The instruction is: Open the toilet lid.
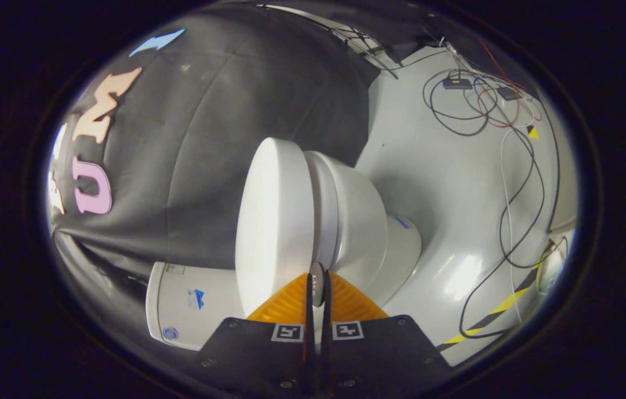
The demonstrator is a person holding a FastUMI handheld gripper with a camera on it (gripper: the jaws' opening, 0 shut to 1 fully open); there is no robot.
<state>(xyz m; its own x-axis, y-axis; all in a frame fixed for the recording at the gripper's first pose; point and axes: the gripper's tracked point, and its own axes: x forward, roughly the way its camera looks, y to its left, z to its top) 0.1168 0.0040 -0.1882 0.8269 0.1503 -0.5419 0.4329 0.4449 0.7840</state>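
Gripper view: gripper [317, 288] nearly closed at toilet lid [271, 221] edge, contact unclear.

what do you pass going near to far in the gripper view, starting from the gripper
gripper, its fingers nearly closed on a small tab at the lid's edge → toilet lid → toilet bowl → grey floor → tangle of cables

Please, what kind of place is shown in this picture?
Probably a test booth set up like a bathroom, not a real home. A white toilet stands before a black cloth wall, and loose cables lie on the pale floor. The tongs are nearly closed at the toilet lid edge.
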